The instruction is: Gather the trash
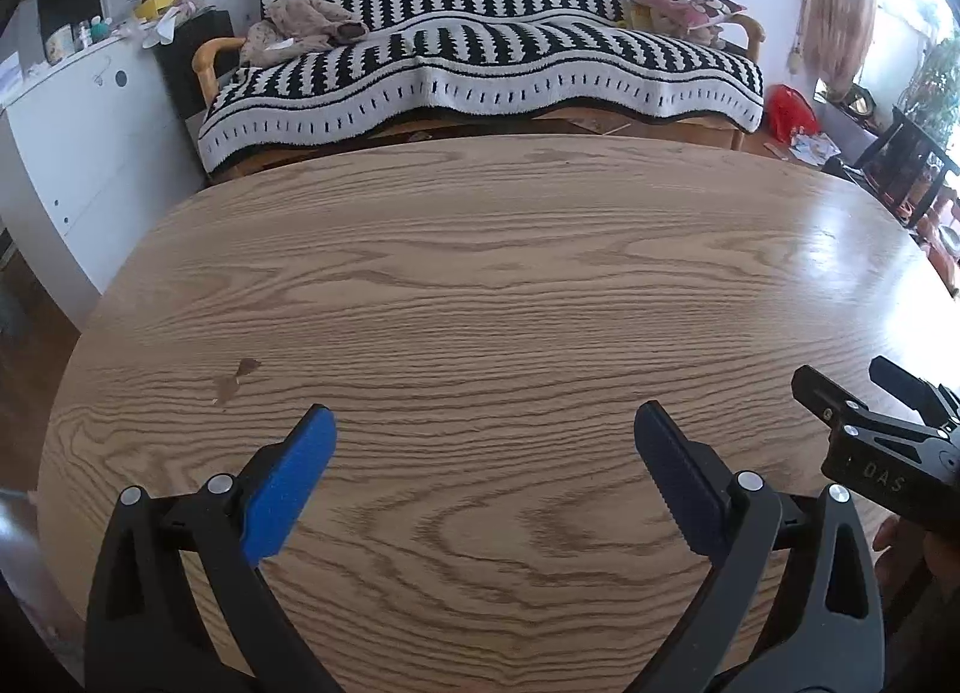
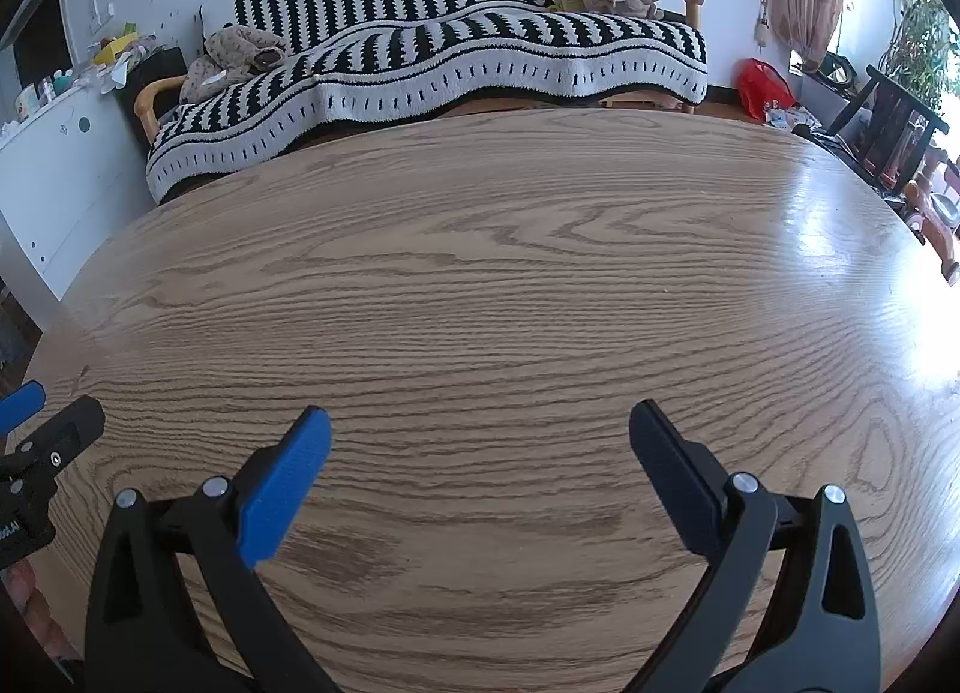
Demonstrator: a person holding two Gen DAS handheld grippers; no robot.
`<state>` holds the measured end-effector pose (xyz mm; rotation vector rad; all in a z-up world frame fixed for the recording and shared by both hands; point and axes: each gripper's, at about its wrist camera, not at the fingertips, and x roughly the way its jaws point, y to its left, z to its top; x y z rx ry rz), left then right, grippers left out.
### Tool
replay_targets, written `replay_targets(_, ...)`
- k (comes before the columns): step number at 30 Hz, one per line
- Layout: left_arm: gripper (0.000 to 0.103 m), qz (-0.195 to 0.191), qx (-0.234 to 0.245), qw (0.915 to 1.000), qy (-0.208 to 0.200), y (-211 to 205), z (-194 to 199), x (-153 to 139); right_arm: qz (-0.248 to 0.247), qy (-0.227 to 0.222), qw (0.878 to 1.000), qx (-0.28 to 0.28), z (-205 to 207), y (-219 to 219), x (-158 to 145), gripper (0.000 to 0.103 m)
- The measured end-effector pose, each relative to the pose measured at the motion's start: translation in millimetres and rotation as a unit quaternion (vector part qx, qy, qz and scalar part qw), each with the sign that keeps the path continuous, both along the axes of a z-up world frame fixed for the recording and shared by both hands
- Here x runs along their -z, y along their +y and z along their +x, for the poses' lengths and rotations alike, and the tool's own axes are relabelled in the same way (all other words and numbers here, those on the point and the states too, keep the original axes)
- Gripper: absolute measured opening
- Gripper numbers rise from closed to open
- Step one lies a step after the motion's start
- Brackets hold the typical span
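Note:
No trash lies on the round wooden table (image 1: 480, 285) in either view. My left gripper (image 1: 485, 423) hovers over the near part of the table, open, with nothing between its blue pads. My right gripper (image 2: 480, 423) is open too and holds nothing, above the same table (image 2: 510, 285). In the left wrist view the right gripper's black body (image 1: 888, 441) shows at the right edge. The left gripper's tip (image 2: 36, 429) shows at the left edge of the right wrist view. A small brown stain (image 1: 237, 378) marks the table surface on the left.
Behind the table stands a sofa with a black-and-white striped blanket (image 1: 480, 63), clothes and cushions on it. A white cabinet (image 1: 72, 123) with clutter on top is at the left. A red bag (image 1: 791, 111) and scattered papers lie on the floor at the right, near a dark chair (image 1: 906, 165).

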<state>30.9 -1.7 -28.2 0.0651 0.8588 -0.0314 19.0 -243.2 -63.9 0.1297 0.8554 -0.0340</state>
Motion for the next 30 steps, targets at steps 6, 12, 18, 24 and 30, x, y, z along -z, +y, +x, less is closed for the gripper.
replay_targets(6, 0.097, -0.018, 0.0, 0.9998, 0.006, 2.2, 0.1, 0.3, -0.001, 0.001, 1.0, -0.002, 0.6, -0.6, 1.2, 0.096)
replay_targets(12, 0.097, -0.019, 0.011, 0.9998, -0.002, -1.1, -1.1, -1.6, -0.001, 0.001, 1.0, -0.003, 0.8, -0.8, 1.0, 0.096)
replay_targets(18, 0.097, -0.03, 0.014, 0.9994, 0.004, -1.2, -0.1, 0.0, -0.001, 0.001, 1.0, -0.002, 0.9, -0.2, 1.0, 0.096)
replay_targets(24, 0.097, -0.073, 0.024, 0.9967, 0.024, 1.9, 2.3, 4.1, -0.004, 0.003, 1.0, -0.002, 1.1, -2.2, 2.2, 0.096)
replay_targets(30, 0.097, -0.085, 0.01, 0.9963, 0.009, 6.5, -1.6, 4.9, -0.006, 0.006, 1.0, -0.004, 1.4, -2.9, 4.8, 0.096)
